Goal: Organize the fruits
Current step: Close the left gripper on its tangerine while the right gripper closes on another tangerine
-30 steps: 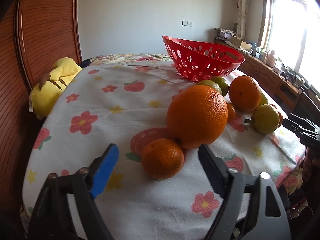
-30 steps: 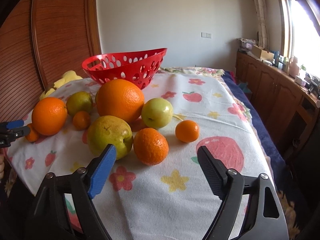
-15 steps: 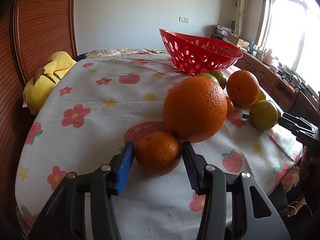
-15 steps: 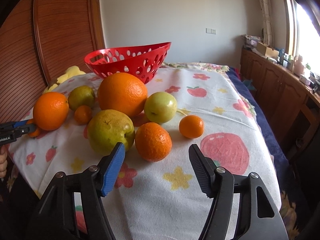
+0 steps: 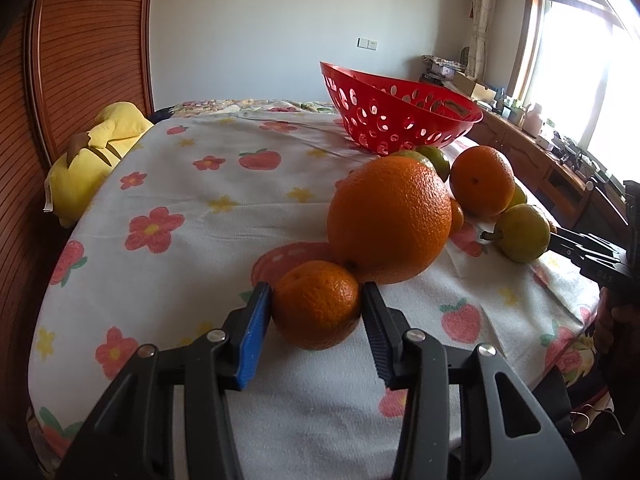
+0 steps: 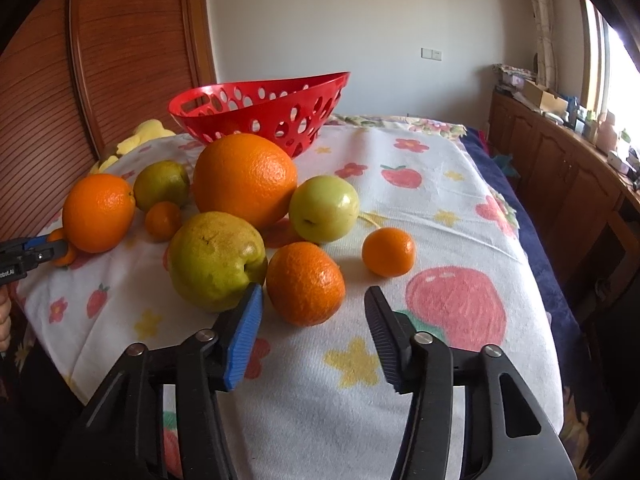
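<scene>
Since a second ago both sets of jaws have narrowed sharply. My left gripper (image 5: 317, 320) now has its pads pressed on either side of a small mandarin (image 5: 316, 305) at the near edge of the tablecloth (image 5: 192, 220), and the jaws are closing that last fraction on it. It sits touching the big orange (image 5: 390, 220) just behind it.

My right gripper (image 6: 314, 322) is closing too, but around its own mandarin (image 6: 305, 283) there is a visible gap on the right side, so nothing is gripped yet. The yellow-green pear (image 6: 216, 260) lies just beside the blue pad.

I judge both pickups are at hand, the left one a step ahead.

The red basket (image 6: 260, 114) stands at the far side of the fruit pile. Through its holes and over its rim I see no fruit, though I cannot see the bottom. All the fruit in view lies on the cloth.
</scene>
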The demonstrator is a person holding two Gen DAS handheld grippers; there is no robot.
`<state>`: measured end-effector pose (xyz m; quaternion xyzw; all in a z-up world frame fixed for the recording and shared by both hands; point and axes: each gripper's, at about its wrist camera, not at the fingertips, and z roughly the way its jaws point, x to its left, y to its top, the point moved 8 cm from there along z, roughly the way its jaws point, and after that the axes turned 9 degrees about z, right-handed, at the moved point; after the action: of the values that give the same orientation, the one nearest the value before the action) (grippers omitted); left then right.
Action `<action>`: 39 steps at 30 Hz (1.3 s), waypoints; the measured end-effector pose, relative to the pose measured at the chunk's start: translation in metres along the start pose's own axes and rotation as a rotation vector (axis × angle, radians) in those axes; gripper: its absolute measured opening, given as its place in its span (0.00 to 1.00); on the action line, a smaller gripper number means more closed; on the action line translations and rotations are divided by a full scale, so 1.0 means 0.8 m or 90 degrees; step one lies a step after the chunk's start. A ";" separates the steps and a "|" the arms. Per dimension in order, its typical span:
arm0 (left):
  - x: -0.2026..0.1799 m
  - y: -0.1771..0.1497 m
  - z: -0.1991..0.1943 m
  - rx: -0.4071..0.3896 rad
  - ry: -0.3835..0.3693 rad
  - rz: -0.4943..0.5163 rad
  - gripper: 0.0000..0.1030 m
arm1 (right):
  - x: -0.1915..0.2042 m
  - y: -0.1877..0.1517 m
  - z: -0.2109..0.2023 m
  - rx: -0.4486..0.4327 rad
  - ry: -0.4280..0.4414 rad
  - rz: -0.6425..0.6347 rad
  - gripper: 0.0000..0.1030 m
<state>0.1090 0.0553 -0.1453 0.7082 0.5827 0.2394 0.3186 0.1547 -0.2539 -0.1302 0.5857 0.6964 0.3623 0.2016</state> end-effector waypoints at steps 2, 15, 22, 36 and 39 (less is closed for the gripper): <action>0.001 0.001 -0.002 -0.003 -0.001 0.000 0.43 | 0.000 0.002 0.002 0.004 0.004 -0.003 0.49; -0.004 0.004 -0.008 -0.007 -0.003 0.007 0.43 | -0.004 0.007 0.013 0.034 0.039 0.012 0.50; -0.005 0.006 -0.010 -0.009 -0.002 0.010 0.43 | 0.003 0.006 0.011 0.034 0.047 -0.002 0.39; -0.007 0.014 -0.023 -0.028 0.008 0.016 0.43 | -0.012 -0.006 -0.007 0.037 0.017 -0.017 0.41; -0.006 0.016 -0.028 -0.032 0.009 0.017 0.43 | -0.010 -0.005 -0.003 0.038 0.019 -0.017 0.43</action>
<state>0.1006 0.0533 -0.1206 0.7060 0.5692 0.2630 0.3293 0.1525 -0.2623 -0.1326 0.5768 0.7176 0.3473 0.1782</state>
